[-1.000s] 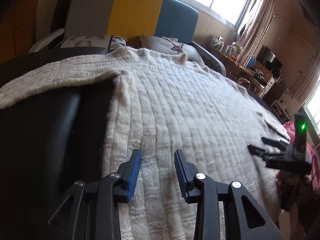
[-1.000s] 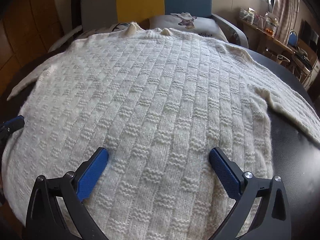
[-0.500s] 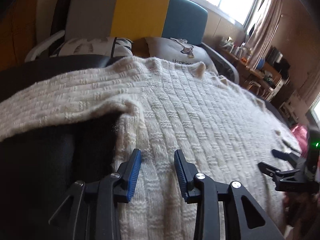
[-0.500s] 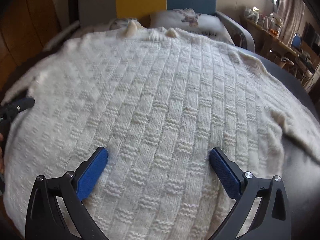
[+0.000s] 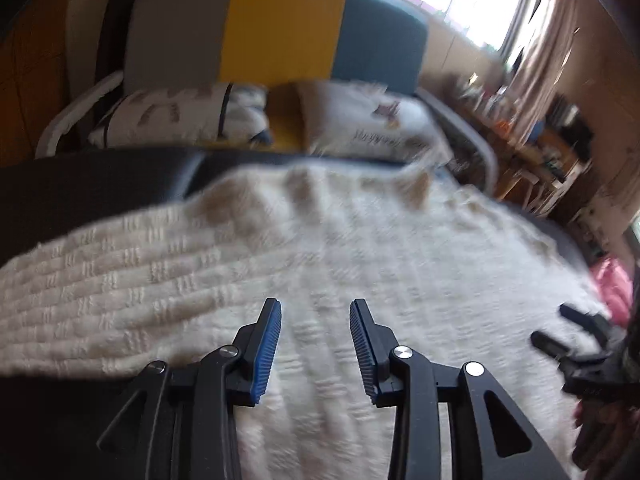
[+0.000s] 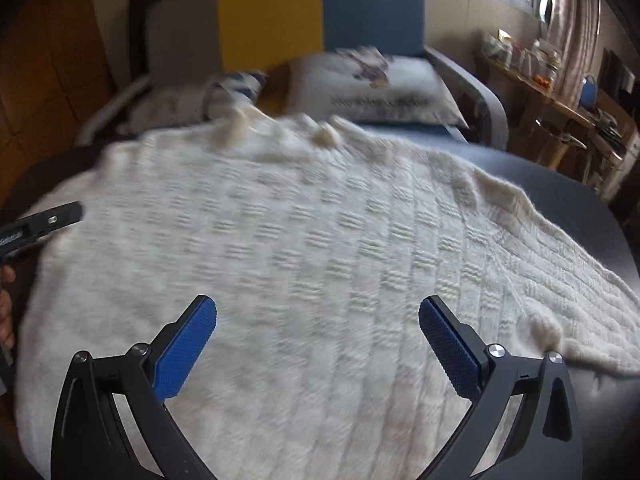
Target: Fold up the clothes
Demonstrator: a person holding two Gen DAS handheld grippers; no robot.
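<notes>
A cream knitted sweater [image 5: 360,264] [image 6: 304,248] lies spread flat on a dark table [image 5: 80,188] [image 6: 560,196], collar at the far side, one sleeve stretched out to each side. My left gripper [image 5: 315,320] hovers over the sweater's left shoulder area, jaws partly apart with nothing between them. My right gripper [image 6: 318,316] hangs over the sweater's body, jaws wide apart and empty. Each gripper shows at the edge of the other's view, the right gripper [image 5: 572,332] and the left gripper [image 6: 40,224]. Both views are blurred by motion.
Behind the table stands a sofa with grey, yellow and blue back panels [image 5: 280,28] and printed cushions [image 5: 360,120] [image 6: 372,84]. A cluttered wooden shelf [image 6: 560,92] runs under the window at the right. Something pink [image 5: 612,284] lies past the table's right edge.
Both grippers have moved forward over the sweater toward its collar; the sofa and cushions now fill more of each view. Both jaws keep their widths.
</notes>
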